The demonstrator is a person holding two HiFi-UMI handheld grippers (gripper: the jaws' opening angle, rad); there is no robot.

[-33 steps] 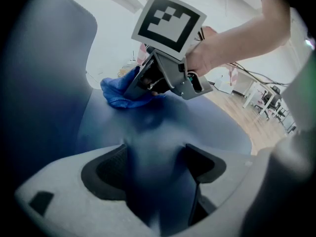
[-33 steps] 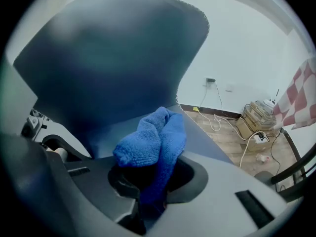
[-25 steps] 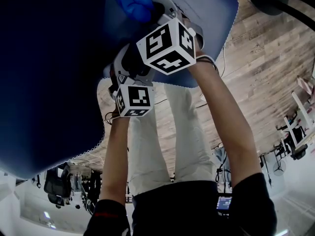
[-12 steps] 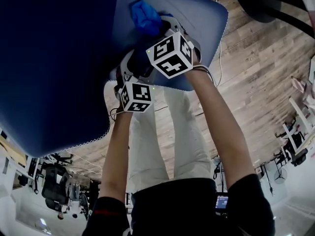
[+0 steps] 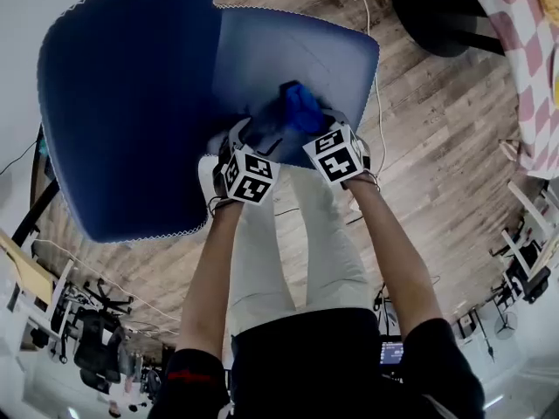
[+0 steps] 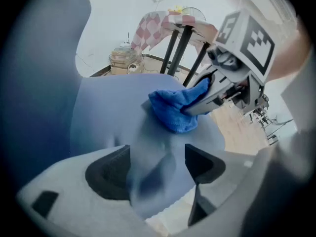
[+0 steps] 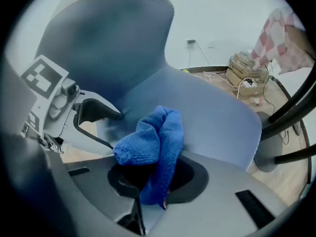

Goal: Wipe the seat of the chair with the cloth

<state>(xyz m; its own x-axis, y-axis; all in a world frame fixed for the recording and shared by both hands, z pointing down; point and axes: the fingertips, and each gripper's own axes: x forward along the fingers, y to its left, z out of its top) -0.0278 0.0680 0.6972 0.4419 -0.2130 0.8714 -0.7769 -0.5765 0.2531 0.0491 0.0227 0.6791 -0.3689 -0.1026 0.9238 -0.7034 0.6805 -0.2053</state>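
The blue chair's seat (image 5: pixel 306 55) lies below me, with its backrest (image 5: pixel 131 120) to the left. My right gripper (image 5: pixel 307 122) is shut on a bunched blue cloth (image 5: pixel 300 105), which rests on the seat near its front edge. In the right gripper view the cloth (image 7: pixel 153 139) bulges out of the jaws of the right gripper (image 7: pixel 150 177). My left gripper (image 5: pixel 241 140) sits just left of it, over the seat's front. The left gripper (image 6: pixel 155 167) is open with only the seat (image 6: pixel 123 117) beyond its jaws. The cloth (image 6: pixel 173 110) lies ahead of it.
Wooden floor (image 5: pixel 437 147) surrounds the chair. A table with a pink checked cloth (image 5: pixel 528 51) and a black round base (image 5: pixel 437 7) stand at the right. Boxes and cables (image 7: pixel 247 68) lie by the white wall. My own legs (image 5: pixel 297 234) are at the seat's front.
Both grippers and the cloth have come back across the seat toward its front edge. The head view has pulled back and shows more of the chair.
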